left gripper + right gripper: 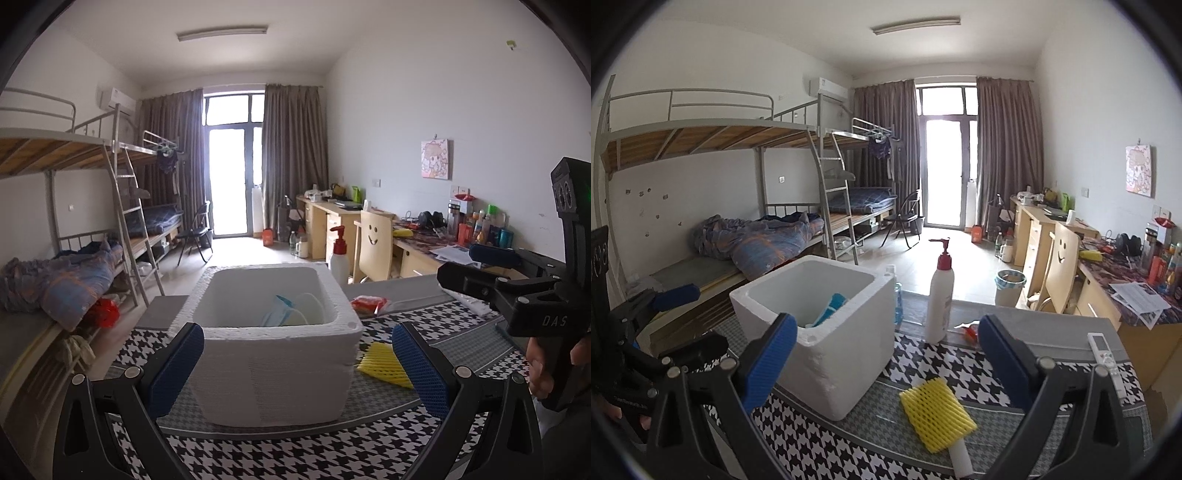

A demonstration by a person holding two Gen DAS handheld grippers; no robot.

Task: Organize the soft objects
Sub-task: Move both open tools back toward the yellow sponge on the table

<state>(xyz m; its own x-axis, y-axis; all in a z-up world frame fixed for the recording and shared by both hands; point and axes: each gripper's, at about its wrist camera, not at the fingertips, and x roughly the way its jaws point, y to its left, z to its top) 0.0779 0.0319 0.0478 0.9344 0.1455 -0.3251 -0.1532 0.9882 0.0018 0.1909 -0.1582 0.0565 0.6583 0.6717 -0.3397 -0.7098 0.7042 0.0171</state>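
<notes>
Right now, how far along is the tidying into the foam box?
Done: some blue-and-white soft packs lie in the foam box. In hand: nothing; left gripper and right gripper are both open. Left: yellow foam net and red packet on the table.

You have a pump bottle (940, 295) standing on the houndstooth counter (960, 363), a remote (1106, 360) near its right edge. 2 bunk beds (746, 147) line the left wall.
</notes>
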